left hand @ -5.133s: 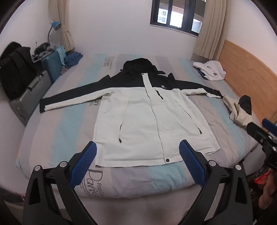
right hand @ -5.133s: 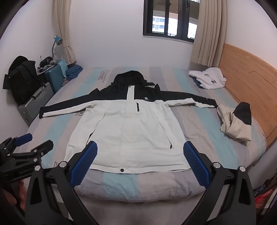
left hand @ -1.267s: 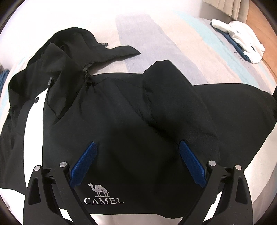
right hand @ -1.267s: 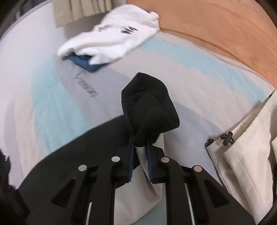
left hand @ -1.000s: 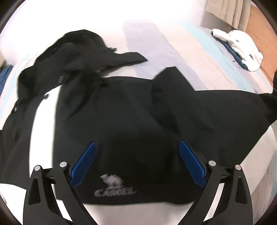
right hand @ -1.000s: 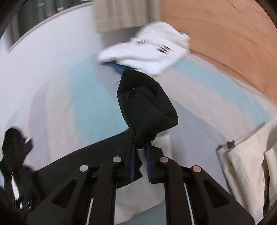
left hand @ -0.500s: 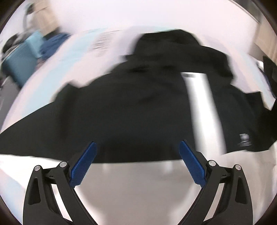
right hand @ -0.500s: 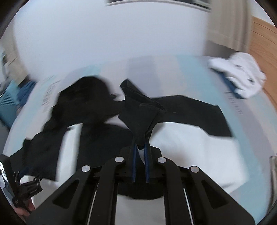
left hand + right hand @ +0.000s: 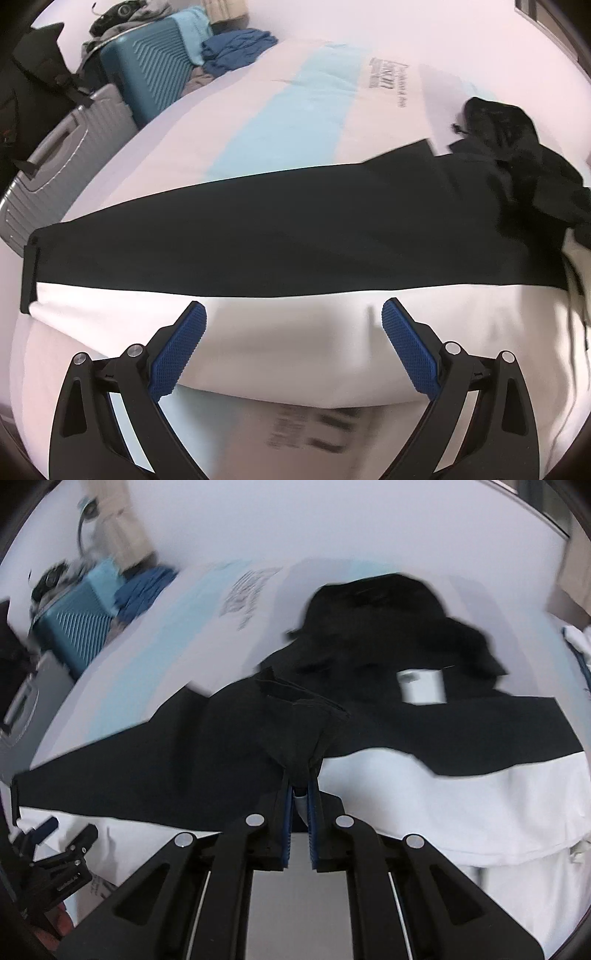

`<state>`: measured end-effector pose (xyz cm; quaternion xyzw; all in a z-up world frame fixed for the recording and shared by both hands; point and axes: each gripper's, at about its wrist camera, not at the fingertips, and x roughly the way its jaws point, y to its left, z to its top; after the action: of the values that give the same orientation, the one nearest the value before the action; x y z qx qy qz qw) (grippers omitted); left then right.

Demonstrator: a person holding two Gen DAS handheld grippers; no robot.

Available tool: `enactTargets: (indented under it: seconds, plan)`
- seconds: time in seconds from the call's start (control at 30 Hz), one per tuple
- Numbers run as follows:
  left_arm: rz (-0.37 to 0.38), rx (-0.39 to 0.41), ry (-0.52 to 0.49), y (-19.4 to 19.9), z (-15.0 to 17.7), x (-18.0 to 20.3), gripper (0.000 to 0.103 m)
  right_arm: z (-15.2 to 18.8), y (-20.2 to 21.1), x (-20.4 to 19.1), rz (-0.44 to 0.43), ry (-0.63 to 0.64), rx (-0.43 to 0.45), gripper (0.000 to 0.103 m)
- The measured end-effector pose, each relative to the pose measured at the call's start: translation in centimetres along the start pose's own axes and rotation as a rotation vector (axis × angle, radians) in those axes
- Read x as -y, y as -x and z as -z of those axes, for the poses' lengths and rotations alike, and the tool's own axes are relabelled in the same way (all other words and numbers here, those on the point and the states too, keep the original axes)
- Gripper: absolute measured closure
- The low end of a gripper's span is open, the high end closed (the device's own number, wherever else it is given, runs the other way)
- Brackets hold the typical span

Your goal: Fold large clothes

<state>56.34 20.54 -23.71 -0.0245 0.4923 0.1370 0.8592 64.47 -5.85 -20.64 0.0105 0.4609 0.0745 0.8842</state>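
Right gripper (image 9: 299, 801): jaws nearly closed, pinching black sleeve cuff (image 9: 295, 720) between blue pads, cuff bunching above fingertips.
Left gripper (image 9: 293, 350): jaws standing wide, gripping nothing, hovering over white part of other sleeve (image 9: 258, 243).
Jacket (image 9: 461, 782): lying across striped bed (image 9: 280, 110), hood (image 9: 380, 602) at far side.
Teal suitcase (image 9: 147, 70), grey suitcase (image 9: 55, 162): standing beside bed, far left.
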Motion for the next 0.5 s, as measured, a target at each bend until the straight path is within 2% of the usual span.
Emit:
enactTargets:
  seconds: [0.07,0.2,0.37,0.43,0.47,0.5]
  plan:
    - [0.005,-0.007,0.004,-0.7,-0.3,-1.2,0.009,0.6,-1.4,-3.4,0.008,0.021,-0.024,0.097]
    - [0.005,-0.001,-0.001,-1.3,-0.3,-2.5,0.009,1.4,-3.5,-7.3,0.036,0.058,-0.058,0.096]
    - [0.022,-0.026,0.009,-3.1,0.1,-3.0,0.009,2.3,-5.6,-9.7,0.060,0.078,-0.110,0.092]
    - [0.043,-0.057,0.039,-4.2,0.2,-3.4,0.009,2.9,-6.9,-10.8,0.107,0.157,-0.157,0.090]
    - [0.047,-0.067,0.048,-4.5,0.3,-3.5,0.009,3.2,-6.8,-11.0,0.116,0.181,-0.143,0.086]
    - [0.048,-0.069,0.052,-4.7,0.5,-3.6,0.009,3.4,-6.5,-10.9,0.112,0.192,-0.134,0.067]
